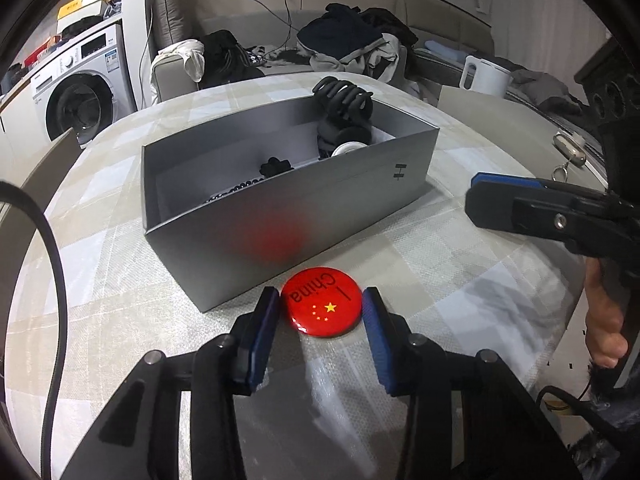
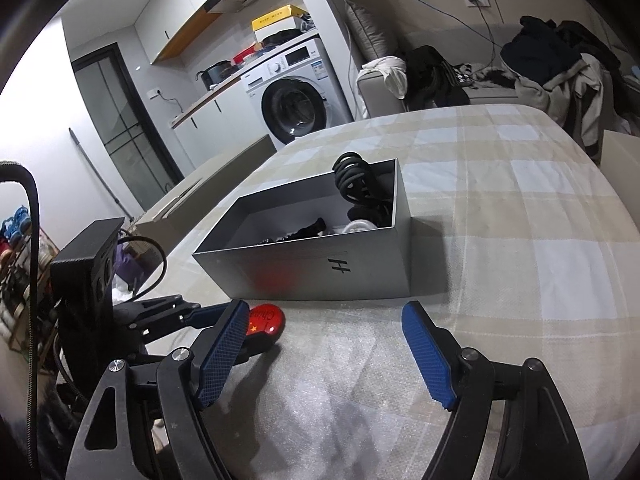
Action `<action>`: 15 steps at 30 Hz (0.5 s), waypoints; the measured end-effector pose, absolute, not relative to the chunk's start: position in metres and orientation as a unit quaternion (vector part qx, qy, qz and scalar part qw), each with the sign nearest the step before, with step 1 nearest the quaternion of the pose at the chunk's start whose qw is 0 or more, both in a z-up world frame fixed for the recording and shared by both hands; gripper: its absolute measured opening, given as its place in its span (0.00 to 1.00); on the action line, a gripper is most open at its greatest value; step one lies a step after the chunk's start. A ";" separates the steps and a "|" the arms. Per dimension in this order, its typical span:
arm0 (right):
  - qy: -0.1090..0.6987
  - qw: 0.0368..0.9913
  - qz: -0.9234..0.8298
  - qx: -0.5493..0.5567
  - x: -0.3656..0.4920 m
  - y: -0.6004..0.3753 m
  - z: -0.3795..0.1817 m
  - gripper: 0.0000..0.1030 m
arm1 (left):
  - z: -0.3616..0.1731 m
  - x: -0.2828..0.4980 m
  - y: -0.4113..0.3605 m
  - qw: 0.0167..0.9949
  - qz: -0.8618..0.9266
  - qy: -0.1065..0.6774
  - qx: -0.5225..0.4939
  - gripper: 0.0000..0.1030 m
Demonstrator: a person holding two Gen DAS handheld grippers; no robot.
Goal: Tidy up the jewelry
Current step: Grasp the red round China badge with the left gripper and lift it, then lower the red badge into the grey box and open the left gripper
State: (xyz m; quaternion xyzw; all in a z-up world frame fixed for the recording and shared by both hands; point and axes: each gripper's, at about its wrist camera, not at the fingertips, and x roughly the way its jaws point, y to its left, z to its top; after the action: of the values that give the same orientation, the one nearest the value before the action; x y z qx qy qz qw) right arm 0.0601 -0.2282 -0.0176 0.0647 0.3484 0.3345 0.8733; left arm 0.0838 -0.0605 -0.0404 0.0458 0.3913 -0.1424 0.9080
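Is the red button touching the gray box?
Apart. In the left wrist view, a strip of tablecloth shows between the red button and the gray box front wall.

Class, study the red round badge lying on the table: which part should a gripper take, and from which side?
Its rim, at opposite edges. The red badge lies flat and thin beside the grey box, so come from the open near side, as the left gripper does, pads straddling it.

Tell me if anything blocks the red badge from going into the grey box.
Only the box's near wall, directly behind the badge. The badge sits on the table between the left gripper's jaws and must be lifted over it; the open top looks clear.
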 end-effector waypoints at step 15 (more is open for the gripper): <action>0.330 0.877 0.334 0.101 0.068 -0.236 -0.010 0.76 | 0.012 0.089 -0.038 0.953 -0.111 0.279 0.029 0.36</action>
State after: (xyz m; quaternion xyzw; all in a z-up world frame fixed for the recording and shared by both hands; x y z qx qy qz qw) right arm 0.0683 -0.2360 -0.0097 0.1012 0.3299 0.3340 0.8771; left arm 0.0891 -0.0380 0.0119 0.0292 0.2794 -0.1110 0.9533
